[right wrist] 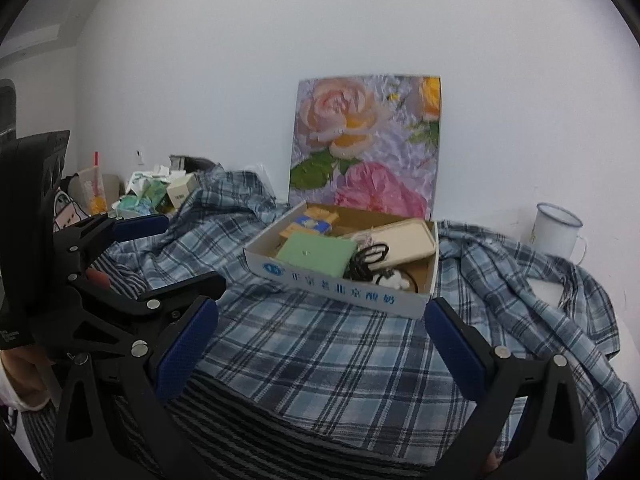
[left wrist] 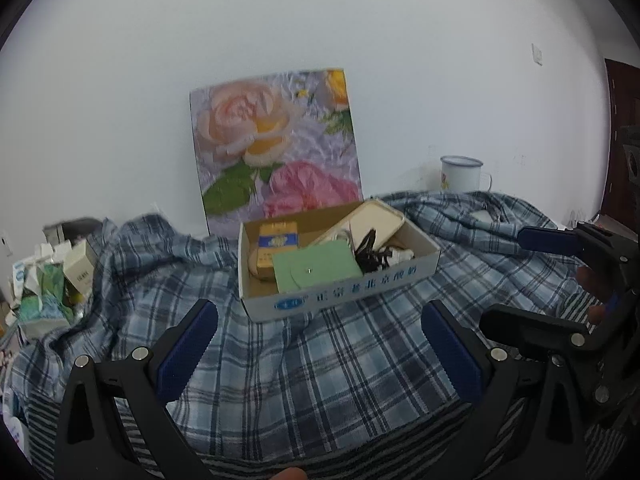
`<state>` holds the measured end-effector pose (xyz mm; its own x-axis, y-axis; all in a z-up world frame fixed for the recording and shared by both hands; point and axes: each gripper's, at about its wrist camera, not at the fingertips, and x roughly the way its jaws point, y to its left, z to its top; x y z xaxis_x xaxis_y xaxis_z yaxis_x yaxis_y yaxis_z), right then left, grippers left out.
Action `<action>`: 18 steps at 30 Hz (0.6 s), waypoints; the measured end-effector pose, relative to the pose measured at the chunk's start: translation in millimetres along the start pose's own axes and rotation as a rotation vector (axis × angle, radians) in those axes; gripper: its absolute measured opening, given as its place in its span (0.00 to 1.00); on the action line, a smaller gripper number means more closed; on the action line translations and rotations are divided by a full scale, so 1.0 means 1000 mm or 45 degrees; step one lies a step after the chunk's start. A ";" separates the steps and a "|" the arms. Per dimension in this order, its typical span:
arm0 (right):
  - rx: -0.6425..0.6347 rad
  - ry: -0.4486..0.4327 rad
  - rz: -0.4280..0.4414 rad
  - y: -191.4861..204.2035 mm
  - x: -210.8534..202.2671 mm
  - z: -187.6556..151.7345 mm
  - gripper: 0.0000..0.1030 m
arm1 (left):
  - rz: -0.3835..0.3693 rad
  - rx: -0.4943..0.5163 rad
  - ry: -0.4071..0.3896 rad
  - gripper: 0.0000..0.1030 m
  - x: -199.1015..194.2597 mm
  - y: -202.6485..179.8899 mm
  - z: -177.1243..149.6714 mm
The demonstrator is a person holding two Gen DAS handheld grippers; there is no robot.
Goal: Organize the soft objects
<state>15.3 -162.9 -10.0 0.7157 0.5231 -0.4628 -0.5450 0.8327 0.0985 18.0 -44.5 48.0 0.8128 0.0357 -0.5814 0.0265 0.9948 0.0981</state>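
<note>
Plaid cloth [left wrist: 320, 360] spreads crumpled under an open box [left wrist: 336, 264], both grippers' jaws spread, empty.

The box [left wrist: 340, 264] sits on the cloth [left wrist: 312, 364]. In the box lie a pouch [left wrist: 316, 270], a small pack [left wrist: 278, 236], a tray [left wrist: 374, 222] and some cords [left wrist: 370, 254]. Behind the box, a picture [left wrist: 276, 146] leans on the wall. Right of the box, further back, stands a mug [left wrist: 462, 174]. Far left of the box is a pile of small packs [left wrist: 52, 280].
</note>
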 end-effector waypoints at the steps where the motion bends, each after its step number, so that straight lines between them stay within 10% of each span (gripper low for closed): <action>1: 0.005 0.019 -0.005 -0.001 0.003 -0.001 1.00 | -0.008 -0.011 0.022 1.00 0.003 0.002 -0.001; 18: -0.003 0.210 -0.043 -0.001 0.037 -0.013 1.00 | 0.030 -0.086 0.186 1.00 0.032 0.010 -0.020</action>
<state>36.5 -147.1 -38.7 0.6526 0.4576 -0.6039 -0.5227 0.8489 0.0783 32.5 -31.3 14.7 0.7192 0.0680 -0.6915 -0.0349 0.9975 0.0618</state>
